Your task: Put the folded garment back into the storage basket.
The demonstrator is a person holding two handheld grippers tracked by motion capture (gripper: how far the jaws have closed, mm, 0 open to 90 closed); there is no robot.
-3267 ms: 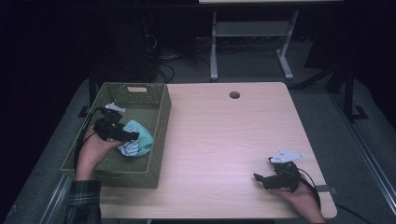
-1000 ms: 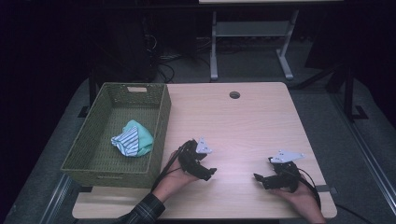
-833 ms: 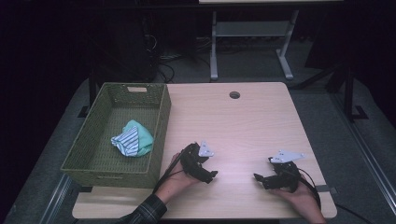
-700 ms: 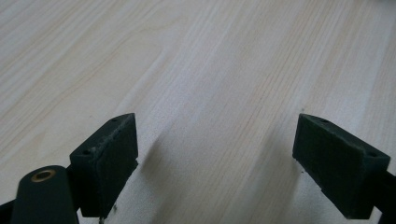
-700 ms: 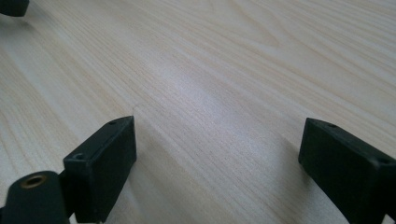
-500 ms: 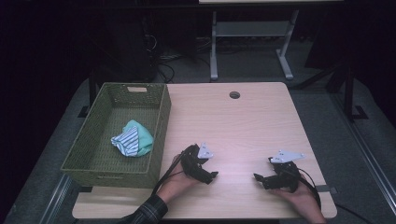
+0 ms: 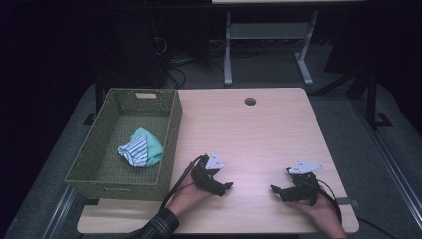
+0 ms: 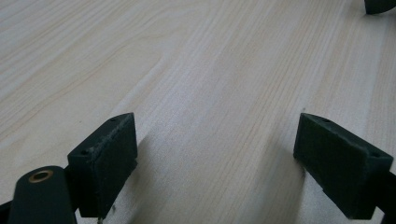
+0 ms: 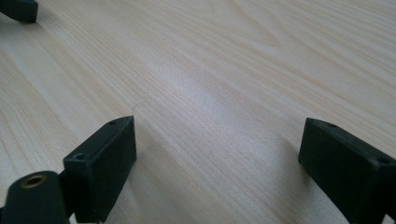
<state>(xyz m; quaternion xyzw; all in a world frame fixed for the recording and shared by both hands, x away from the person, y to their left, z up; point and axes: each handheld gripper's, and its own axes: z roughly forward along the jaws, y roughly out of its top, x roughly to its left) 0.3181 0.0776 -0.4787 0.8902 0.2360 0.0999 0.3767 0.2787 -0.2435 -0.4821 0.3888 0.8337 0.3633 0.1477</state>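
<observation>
Resting both grippers on surface, jaws spread, empty. We note cloth lies in basket, left of left gripper; right gripper well apart. Left hand nearer for any regrasp.

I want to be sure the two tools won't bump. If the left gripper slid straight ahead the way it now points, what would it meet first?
Probably the right gripper. The left gripper points across bare table toward it, and a dark tip shows ahead in its own view. Depth is unclear.
</observation>
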